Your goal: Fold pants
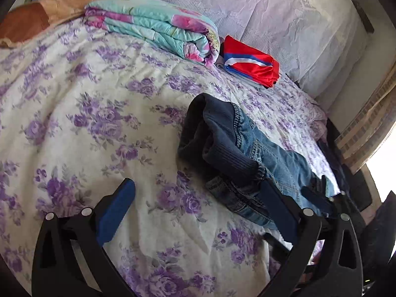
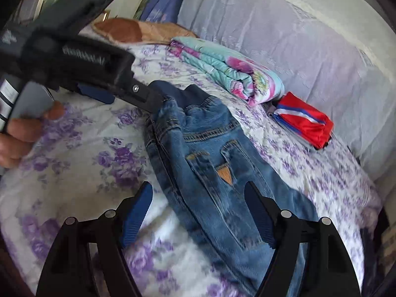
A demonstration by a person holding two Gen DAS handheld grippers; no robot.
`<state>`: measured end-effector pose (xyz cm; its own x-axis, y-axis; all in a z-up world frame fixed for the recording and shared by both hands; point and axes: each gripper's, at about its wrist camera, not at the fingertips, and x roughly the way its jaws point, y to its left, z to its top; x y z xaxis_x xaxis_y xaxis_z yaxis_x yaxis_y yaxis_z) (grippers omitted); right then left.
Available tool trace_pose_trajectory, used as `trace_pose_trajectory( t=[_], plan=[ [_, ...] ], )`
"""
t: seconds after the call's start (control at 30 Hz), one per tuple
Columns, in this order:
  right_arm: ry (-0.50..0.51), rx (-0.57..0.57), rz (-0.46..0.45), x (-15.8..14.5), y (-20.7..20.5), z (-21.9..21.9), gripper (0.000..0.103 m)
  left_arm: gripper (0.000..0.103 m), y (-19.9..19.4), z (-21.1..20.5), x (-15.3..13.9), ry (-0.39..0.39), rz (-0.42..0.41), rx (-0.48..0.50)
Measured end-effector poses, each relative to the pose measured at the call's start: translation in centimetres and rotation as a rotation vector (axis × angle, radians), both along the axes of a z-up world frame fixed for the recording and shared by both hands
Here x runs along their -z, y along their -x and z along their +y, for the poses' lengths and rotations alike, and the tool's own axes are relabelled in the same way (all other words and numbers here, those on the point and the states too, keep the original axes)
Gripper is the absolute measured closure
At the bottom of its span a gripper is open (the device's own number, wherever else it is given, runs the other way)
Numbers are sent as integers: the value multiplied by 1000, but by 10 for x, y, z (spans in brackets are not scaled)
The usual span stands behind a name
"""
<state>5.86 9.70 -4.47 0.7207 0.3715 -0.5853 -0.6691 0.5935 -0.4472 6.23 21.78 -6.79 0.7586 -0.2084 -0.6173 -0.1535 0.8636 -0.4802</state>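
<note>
On the bed, through your left wrist camera, the jeans lie on the floral bedspread, dark ribbed waistband bunched up toward the quilt. Your left gripper has its jaws spread wide and released; only bedspread sits between the blue pads. Its right-hand finger stands in front of the jeans' near edge, and you cannot tell whether it touches them. Beyond the jeans, the folded quilt rests near a pale pillow, with a folded red cloth just beside the quilt and well apart from the jeans. An orange-brown cushion lies farther along from the quilt.

Through your right wrist camera, the jeans lie back pocket up, waistband pointing toward the quilt. Your right gripper hovers with jaws apart, gripping nothing; the jeans' leg runs between the fingers, and the pads do not press it. Your left gripper reaches in at the waistband side, carried by your hand. The red cloth lies just past the quilt.
</note>
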Motion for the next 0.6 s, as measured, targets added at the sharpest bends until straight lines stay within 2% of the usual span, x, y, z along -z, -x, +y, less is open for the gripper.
trace_pose_trajectory(
  t=[0.07, 0.17, 0.2, 0.23, 0.33, 0.47, 0.53, 0.6],
  plan=[
    [25, -4, -8, 6, -5, 11, 26, 4, -1, 2, 2, 26, -1, 14],
    [9, -2, 0, 11, -14, 16, 28, 4, -2, 1, 2, 32, -7, 26],
    [-6, -9, 20, 11, -16, 15, 35, 4, -2, 0, 2, 35, -8, 32],
    [-20, -15, 39, 11, -18, 13, 50, 4, -3, 1, 1, 42, -10, 42],
    [-52, 0, 38, 8, -20, 8, 63, 5, -6, -2, -7, 50, -20, 76],
    [-114, 14, 36, 1, -20, -1, 69, 5, -13, -11, -23, 33, -54, 149],
    [-137, 17, 40, -1, -22, -5, 70, 5, -21, -17, -24, 74, -43, 198],
    [-148, 19, 42, -3, -23, -7, 70, 5, -34, -19, -16, 136, 5, 228]
  ],
)
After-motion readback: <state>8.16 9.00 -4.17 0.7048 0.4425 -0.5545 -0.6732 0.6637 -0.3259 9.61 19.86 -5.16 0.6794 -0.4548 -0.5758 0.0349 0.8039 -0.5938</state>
